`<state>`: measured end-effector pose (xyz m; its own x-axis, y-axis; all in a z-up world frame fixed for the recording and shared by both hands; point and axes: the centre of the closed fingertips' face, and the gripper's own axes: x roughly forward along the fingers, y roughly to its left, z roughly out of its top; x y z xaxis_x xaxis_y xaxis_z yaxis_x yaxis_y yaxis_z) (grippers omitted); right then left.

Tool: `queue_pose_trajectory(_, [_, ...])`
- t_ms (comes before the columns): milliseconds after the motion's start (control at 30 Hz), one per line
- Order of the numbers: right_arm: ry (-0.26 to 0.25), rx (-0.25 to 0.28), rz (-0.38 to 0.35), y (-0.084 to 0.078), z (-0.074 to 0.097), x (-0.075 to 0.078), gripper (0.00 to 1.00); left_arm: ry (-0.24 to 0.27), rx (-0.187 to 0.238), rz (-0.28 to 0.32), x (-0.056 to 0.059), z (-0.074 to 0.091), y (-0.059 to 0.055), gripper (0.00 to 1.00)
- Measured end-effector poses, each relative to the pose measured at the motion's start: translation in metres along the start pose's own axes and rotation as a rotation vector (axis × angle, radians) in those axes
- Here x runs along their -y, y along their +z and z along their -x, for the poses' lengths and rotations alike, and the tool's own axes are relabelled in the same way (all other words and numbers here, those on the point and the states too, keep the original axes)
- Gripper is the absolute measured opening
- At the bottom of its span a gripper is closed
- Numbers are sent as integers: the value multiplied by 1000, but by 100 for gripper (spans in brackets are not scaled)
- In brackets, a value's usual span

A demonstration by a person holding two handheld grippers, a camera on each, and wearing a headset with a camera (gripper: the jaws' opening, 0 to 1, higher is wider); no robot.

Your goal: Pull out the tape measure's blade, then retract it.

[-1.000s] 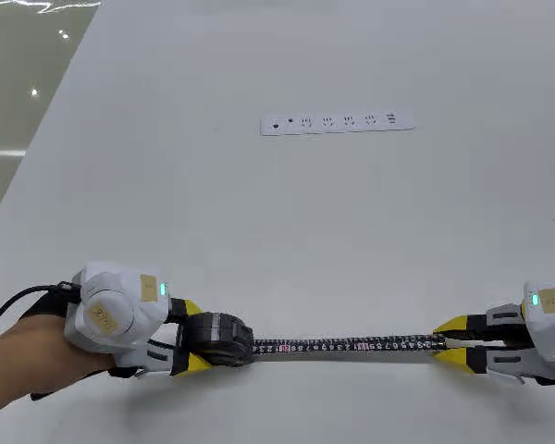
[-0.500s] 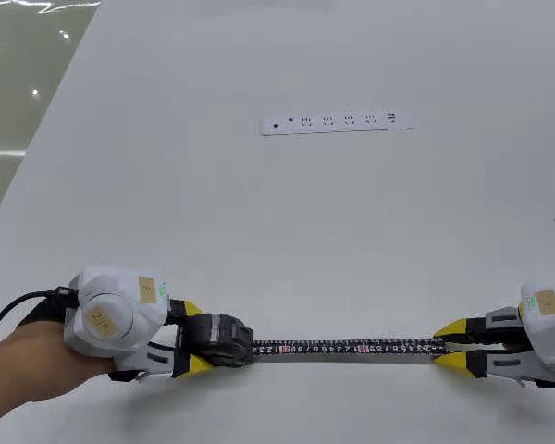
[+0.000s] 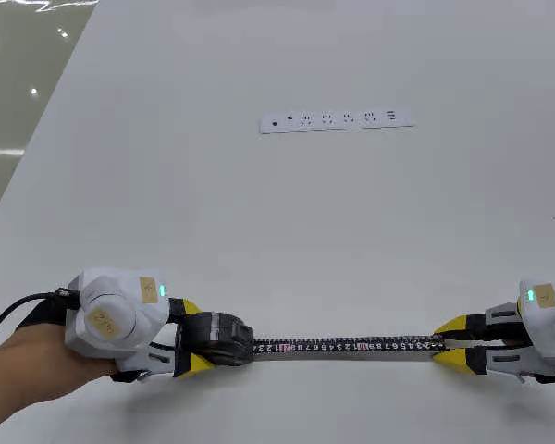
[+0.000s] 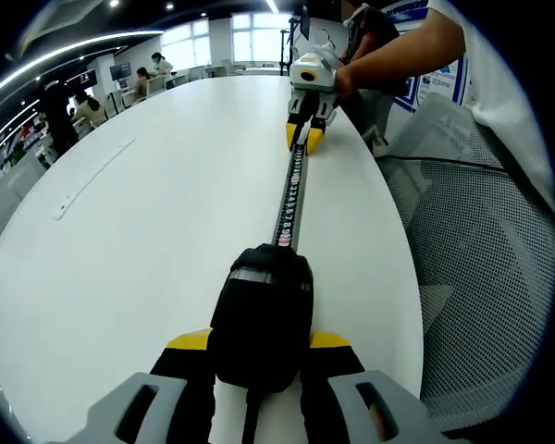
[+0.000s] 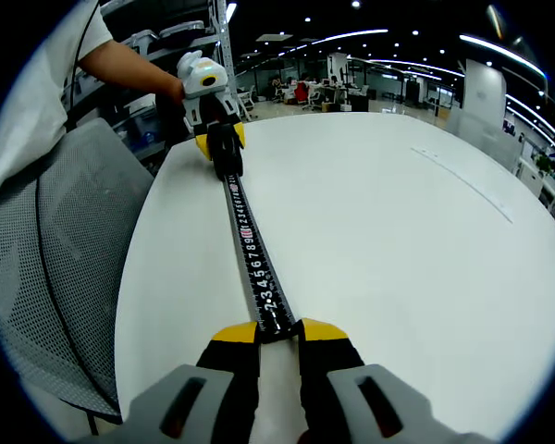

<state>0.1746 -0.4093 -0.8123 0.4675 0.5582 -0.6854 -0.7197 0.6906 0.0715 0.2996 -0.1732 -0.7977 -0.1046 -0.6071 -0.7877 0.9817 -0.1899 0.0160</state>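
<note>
Left claw point(image 3: 192, 336) at the lower left of the head view, clenched on the black tape measure point(image 3: 217, 339), one yellow jaw tip on each side of the case. Right claw point(image 3: 444, 342) at the lower right edge, clenched on the free end of the blade point(image 3: 347, 346), yellow tips pinching it from both sides.

White bench point(image 3: 259, 213) takes up most of the head view, with a strip of glossy greenish floor point(image 3: 18, 83) at the upper left. In the left gripper view a grey mesh chair point(image 4: 481, 231) fills the right side, just beside the bench edge. A forearm point(image 3: 23, 375) comes in from the lower left corner of the head view, behind the left claw.

Blade is pulled out and lies flat on the bench, running straight across the bottom of the head view from the tape measure's mouth to the right claw. It is dark with pale numerals and a few red marks. In the right gripper view it runs from bottom centre up to the case at upper left, low numbers nearest the jaws.

Tape measure rests on the bench at the near edge, case upright between the left jaws.

White power strip point(image 3: 336, 120) lies flat at upper centre, well apart from both claws. Black cable point(image 3: 9, 310) trails off the left claw toward the left edge.
</note>
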Motion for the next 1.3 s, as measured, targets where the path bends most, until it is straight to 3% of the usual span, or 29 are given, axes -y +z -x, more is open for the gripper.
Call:
queue_pose_trajectory(267, [4,-2,-9,0,2,-2,15,9,-3,-7,1,0,1,33])
queue_pose_trajectory(467, [7,4,-24,4,4,-5,23,20,12,-13,1,3,5,35])
queue_pose_trajectory(600, [9,6,-24,7,4,-8,28,26,41,23,0,7,8,40])
queue_pose_trajectory(633, [8,7,-32,8,4,-8,29,15,52,60,3,7,10,42])
queue_pose_trajectory(933, [-20,8,-52,16,8,-6,40,44,73,85,2,15,14,52])
queue_pose_trajectory(1033, [-24,5,-60,17,8,-7,44,53,89,133,3,17,16,58])
queue_pose_trajectory(1300, [-46,13,-70,26,11,-7,53,86,108,183,5,27,20,68])
